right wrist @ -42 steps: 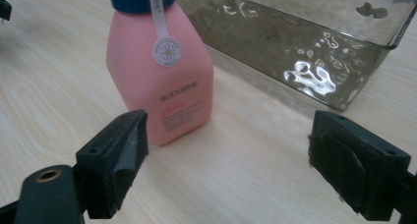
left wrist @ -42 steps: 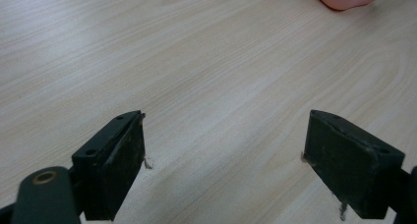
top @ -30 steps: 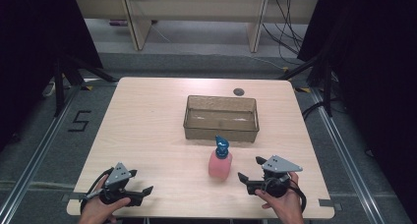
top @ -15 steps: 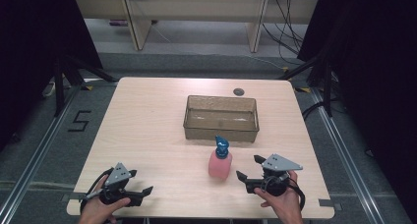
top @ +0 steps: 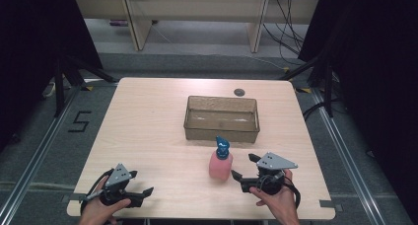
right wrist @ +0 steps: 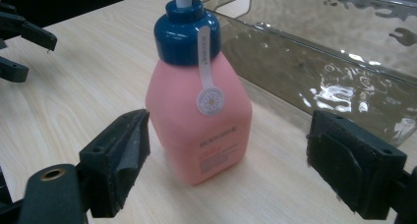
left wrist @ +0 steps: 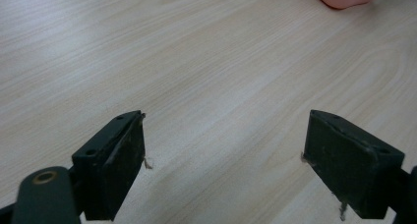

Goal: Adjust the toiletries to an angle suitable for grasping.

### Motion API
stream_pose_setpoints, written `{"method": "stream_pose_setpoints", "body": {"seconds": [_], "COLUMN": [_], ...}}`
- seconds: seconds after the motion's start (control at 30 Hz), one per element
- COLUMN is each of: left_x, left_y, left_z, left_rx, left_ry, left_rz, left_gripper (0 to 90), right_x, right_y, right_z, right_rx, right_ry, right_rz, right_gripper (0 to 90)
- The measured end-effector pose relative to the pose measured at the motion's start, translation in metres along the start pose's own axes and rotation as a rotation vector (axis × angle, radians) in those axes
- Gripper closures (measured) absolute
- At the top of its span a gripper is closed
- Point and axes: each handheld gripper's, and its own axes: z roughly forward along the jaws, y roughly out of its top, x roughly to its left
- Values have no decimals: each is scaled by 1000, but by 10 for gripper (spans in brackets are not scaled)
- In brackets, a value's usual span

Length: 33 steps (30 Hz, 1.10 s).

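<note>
Our right gripper [right wrist: 226,170] gapes wide, jaws flanking but not touching the one pink plastic pump bottle with a blue cap [right wrist: 199,106] near the desk's front edge. Nothing has shifted lately, so grasping remains ahead. Left gripper [left wrist: 223,165]: open, empty. One clear brownish plastic bin [top: 222,117] stands behind.

Matt pink plastic bottle [right wrist: 199,121], wood-grain table [top: 148,131]

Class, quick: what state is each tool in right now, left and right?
Left tool: open, holding nothing, over bare table.
Right tool: open, holding nothing, jaws facing the pink bottle.
</note>
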Motion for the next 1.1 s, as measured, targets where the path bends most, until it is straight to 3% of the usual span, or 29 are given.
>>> {"method": "stream_pose_setpoints", "body": {"seconds": [0.1,0.13,0.33,0.4,0.43,0.53,0.6,0.67,0.77,0.93,0.97,1.1], "left_x": [0,0,0,0,0,0,0,0,0,0,0,0], "left_y": [0,0,0,0,0,0,0,0,0,0,0,0], "left_z": [0,0,0,0,0,0,0,0,0,0,0,0], "left_rx": [-1,-2,-4,5,1,-1,7,-1,8,3,3,3], "left_ry": [-3,-3,-4,-7,-5,-3,-7,-3,-8,-7,-7,-7], "left_rz": [-1,0,-1,2,1,0,3,1,4,1,1,1], "left_gripper": [151,151,151,151,151,151,151,151,151,151,151,151], "right_x": [-1,0,1,3,1,2,1,4,4,4,6,5], "right_y": [1,1,3,3,3,4,4,5,5,7,7,9], "right_z": [3,2,5,5,5,6,7,7,11,11,11,13], "right_rx": [-18,-5,-9,2,-9,-9,-16,-10,-35,-34,-30,-33], "right_ry": [1,4,13,24,24,27,24,39,51,29,35,50], "right_rz": [-30,-13,-29,2,-29,-7,-28,-5,-19,-43,-17,-27], "right_gripper": [170,169,164,163,162,161,157,155,156,156,155,156]}}
